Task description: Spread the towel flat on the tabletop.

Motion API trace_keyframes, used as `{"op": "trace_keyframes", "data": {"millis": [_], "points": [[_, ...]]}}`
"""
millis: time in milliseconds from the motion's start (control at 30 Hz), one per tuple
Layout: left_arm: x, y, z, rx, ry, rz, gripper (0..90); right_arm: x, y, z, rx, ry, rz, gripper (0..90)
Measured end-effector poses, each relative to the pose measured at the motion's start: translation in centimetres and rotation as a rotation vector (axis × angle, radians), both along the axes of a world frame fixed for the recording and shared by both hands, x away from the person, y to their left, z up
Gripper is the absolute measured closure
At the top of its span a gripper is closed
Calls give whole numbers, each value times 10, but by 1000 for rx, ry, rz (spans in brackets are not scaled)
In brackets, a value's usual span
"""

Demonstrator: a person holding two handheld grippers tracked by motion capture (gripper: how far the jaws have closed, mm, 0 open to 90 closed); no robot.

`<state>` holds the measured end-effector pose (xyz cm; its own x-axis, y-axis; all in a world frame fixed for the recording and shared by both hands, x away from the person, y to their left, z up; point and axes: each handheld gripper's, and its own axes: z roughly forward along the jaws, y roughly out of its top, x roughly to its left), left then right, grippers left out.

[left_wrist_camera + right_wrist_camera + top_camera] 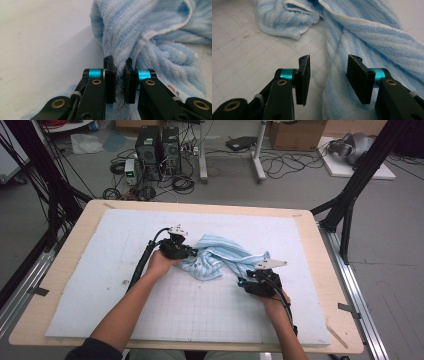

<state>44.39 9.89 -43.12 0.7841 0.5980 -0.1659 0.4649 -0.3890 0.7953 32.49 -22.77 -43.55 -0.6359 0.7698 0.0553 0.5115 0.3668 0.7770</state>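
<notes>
A light blue striped towel (220,255) lies crumpled on the middle of the white mat (200,315). My left gripper (191,253) is at the towel's left end. In the left gripper view its jaws (120,62) stand almost together, with a fold of the towel (155,37) pinched between the pads. My right gripper (246,281) is at the towel's near right end. In the right gripper view its jaws (328,65) stand apart, low over the mat. A twisted strip of towel (372,40) runs between them, and the pads do not press on it.
The gridded mat covers most of the wooden table (65,270). Black frame posts (350,195) stand at the table's far corners. Computer cases (157,145) and loose cables lie on the floor beyond the far edge.
</notes>
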Motion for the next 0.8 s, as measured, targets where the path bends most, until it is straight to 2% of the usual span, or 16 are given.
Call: {"op": "trace_keyframes", "data": {"millis": [33,100,233,400,467,500,567,700,767,800], "points": [[0,1,0,-9,-1,6,828,1,4,1,20,-14,17,535],[1,4,0,-27,4,11,828,2,15,3,26,-18,53,545],[1,3,-1,-23,-1,5,828,13,36,2,51,5,90,556],[1,4,0,-27,2,8,827,29,60,-3,28,51,97,557],[1,5,0,-32,1,10,827,34,67,-9,-2,77,83,616],[1,5,1,-31,-2,11,827,35,68,-12,-11,84,84,648],[1,7,1,-32,-1,13,827,34,65,-10,-28,74,79,804],[1,14,4,-35,0,28,826,28,58,-9,-45,76,117,829],[0,21,4,-44,-2,51,826,20,52,-9,-42,80,137,829],[-1,30,1,-47,22,81,826,12,45,-9,-34,84,155,829]]}}
